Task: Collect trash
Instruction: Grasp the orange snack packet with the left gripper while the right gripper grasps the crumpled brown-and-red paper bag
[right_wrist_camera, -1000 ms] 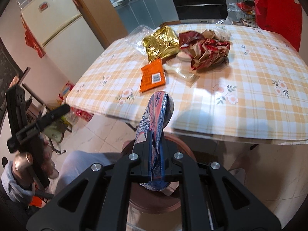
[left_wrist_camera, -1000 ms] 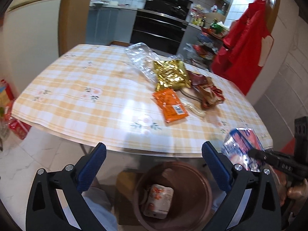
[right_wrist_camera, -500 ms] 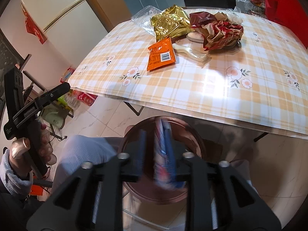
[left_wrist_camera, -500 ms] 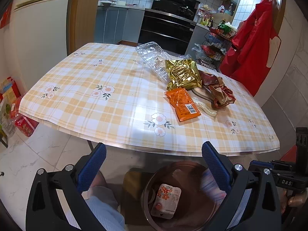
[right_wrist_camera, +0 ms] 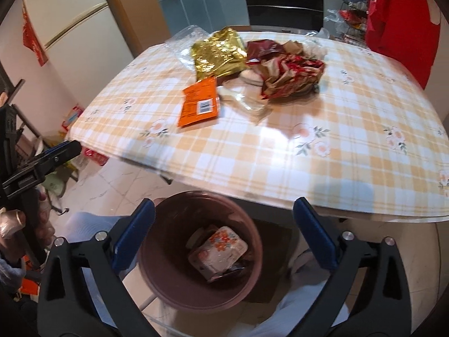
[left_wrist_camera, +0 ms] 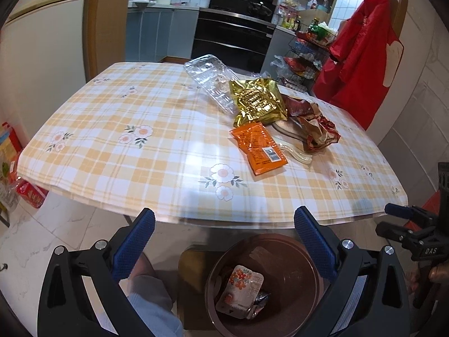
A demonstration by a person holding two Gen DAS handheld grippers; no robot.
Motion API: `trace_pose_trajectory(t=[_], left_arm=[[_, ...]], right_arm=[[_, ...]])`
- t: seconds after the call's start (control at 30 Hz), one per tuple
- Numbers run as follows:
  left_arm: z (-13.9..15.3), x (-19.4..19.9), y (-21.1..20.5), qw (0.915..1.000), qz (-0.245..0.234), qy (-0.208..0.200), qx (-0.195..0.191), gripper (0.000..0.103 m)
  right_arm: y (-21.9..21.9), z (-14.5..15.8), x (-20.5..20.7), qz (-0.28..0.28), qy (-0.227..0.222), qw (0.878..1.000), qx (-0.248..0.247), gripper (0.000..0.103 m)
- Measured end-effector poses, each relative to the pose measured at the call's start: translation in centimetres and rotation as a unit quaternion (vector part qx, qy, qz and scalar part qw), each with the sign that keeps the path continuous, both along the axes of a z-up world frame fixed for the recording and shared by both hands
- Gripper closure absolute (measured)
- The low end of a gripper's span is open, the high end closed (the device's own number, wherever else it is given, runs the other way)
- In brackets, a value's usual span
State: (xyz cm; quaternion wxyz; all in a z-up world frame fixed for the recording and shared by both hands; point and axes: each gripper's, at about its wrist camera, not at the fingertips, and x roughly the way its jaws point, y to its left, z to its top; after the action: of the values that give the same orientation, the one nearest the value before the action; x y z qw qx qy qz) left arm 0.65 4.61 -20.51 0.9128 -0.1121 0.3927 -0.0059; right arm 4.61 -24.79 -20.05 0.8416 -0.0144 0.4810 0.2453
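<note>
Left wrist cam: below table [left_wrist_camera: 157,151] edge, facing fwd over it toward kitchen, bin [left_wrist_camera: 306,255] near at bottom ctr; right wrist cam: same low stance, angled left, bin [right_wrist_camera: 179,205] close at lower ctr; both share table [right_wrist_camera: 322,129], wrapper pile, bin.

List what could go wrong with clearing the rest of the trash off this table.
1. The trash bin sits partly under the table edge, so wrappers dropped from above may miss it.
2. The clear plastic tray lies farthest away, partly under the gold bag; pulling it may drag others.
3. The flat orange packet may slip from open fingers.
</note>
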Motion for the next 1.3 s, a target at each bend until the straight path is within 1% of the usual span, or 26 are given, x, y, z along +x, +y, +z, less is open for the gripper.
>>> trace_pose_trajectory(t=[0.17,0.2,0.23,0.27,0.33,0.43,0.57,0.67,0.73,0.83,0.93,0.97,1.07,1.17,1.2,1.23,1.27,1.3], left_arm=[[-0.7,2.7,-0.6,0.9996,-0.018,0.010,-0.020,0.006],[-0.8,3.3,-0.7,0.9994,-0.020,0.011,-0.025,0.010],[-1.1,4.1,-0.9,0.9990,-0.025,0.014,-0.033,0.017],[-1.5,4.9,-1.1,0.9985,-0.031,0.019,-0.042,0.020],[-2.4,6.6,-1.4,0.9971,-0.035,0.034,-0.059,0.031],[-4.0,9.4,-2.0,0.9942,-0.039,0.055,-0.084,0.041],[-5.5,12.4,-2.5,0.9907,-0.035,0.072,-0.109,0.045],[-6.5,14.5,-2.7,0.9885,-0.030,0.082,-0.124,0.048],[-7.2,15.8,-2.7,0.9872,-0.026,0.089,-0.130,0.049],[-7.8,17.0,-2.7,0.9867,-0.021,0.095,-0.130,0.050],[-8.0,17.8,-3.1,0.9890,-0.027,0.093,-0.112,0.050],[-8.1,18.0,-3.3,0.9898,-0.030,0.092,-0.105,0.050],[-8.6,18.8,-3.4,0.9894,-0.028,0.095,-0.106,0.050],[-8.8,19.1,-3.3,0.9904,-0.024,0.086,-0.105,0.050],[-8.8,19.4,-3.4,0.9908,-0.024,0.084,-0.103,0.053],[-8.8,19.6,-3.5,0.9912,-0.024,0.084,-0.099,0.064],[-8.9,19.7,-3.6,0.9918,-0.022,0.086,-0.092,0.071],[-8.9,19.7,-3.6,0.9926,-0.017,0.087,-0.084,0.087]], right_arm=[[-1.0,-0.3,1.6,-0.028,-0.014,0.999,-0.007,0.006],[-1.3,-0.4,2.1,-0.036,-0.013,0.999,-0.005,0.006],[-1.5,-0.4,2.5,-0.041,-0.012,0.999,-0.003,0.006],[-1.9,-0.6,3.1,-0.048,-0.008,0.999,0.003,0.006],[-2.3,-0.7,4.0,-0.058,-0.006,0.998,0.009,0.006],[-2.9,-0.8,5.4,-0.073,-0.016,0.997,0.015,0.006],[-3.5,-1.0,7.1,-0.078,-0.029,0.996,0.036,0.006],[-3.7,-1.2,8.4,-0.082,-0.044,0.995,0.036,0.006],[-3.5,-1.5,9.1,-0.080,-0.045,0.995,0.031,0.006],[-3.6,-1.8,10.3,-0.080,-0.050,0.995,0.034,0.006],[-4.1,-2.0,11.6,-0.087,-0.048,0.993,0.059,0.006],[-4.1,-2.1,12.1,-0.087,-0.046,0.993,0.060,0.006],[-3.8,-2.2,13.0,-0.086,-0.052,0.994,0.046,0.006],[-3.3,-2.3,13.8,-0.083,-0.061,0.994,0.030,0.006],[-3.2,-2.3,14.0,-0.083,-0.065,0.994,0.026,0.006],[-3.2,-2.2,14.2,-0.084,-0.069,0.994,0.023,0.006],[-3.2,-2.3,14.3,-0.084,-0.072,0.994,0.022,0.006],[-3.2,-2.2,14.5,-0.083,-0.074,0.994,0.021,0.006]])
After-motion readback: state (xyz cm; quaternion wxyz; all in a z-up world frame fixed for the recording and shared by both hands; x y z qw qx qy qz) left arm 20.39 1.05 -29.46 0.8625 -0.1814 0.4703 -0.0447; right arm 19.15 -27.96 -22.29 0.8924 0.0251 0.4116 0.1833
